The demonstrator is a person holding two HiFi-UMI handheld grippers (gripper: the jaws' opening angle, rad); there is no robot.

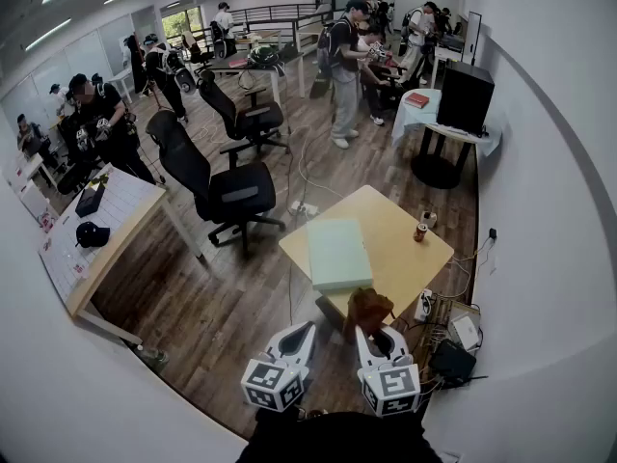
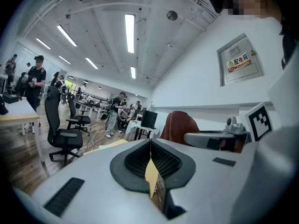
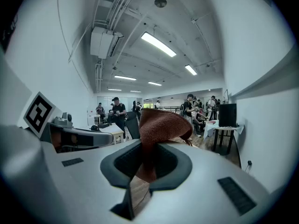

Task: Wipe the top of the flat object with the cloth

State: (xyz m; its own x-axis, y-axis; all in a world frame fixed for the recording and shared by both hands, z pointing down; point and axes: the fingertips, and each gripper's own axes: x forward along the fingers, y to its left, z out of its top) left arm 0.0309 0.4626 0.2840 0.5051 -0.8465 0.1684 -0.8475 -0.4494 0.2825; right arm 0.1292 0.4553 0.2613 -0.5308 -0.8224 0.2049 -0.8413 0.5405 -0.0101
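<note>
A pale green flat object (image 1: pixel 338 252) lies on a small yellow wooden table (image 1: pixel 410 258). My right gripper (image 1: pixel 376 334) is shut on a brown cloth (image 1: pixel 369 308), which bunches up above the jaws at the table's near edge, short of the flat object. In the right gripper view the brown cloth (image 3: pixel 159 127) sticks up out of the closed jaws. My left gripper (image 1: pixel 297 336) hangs left of the table over the wooden floor, shut with nothing in it. The left gripper view shows its jaws (image 2: pixel 150 148) pressed together, with the cloth (image 2: pixel 180 125) and the right gripper to their right.
A small can (image 1: pixel 420 231) and a white item (image 1: pixel 428 220) stand at the table's right corner. Black office chairs (image 1: pixel 231 193) stand left of the table. Cables and a power strip (image 1: pixel 424 305) lie on the floor by the right wall. Several people stand farther back.
</note>
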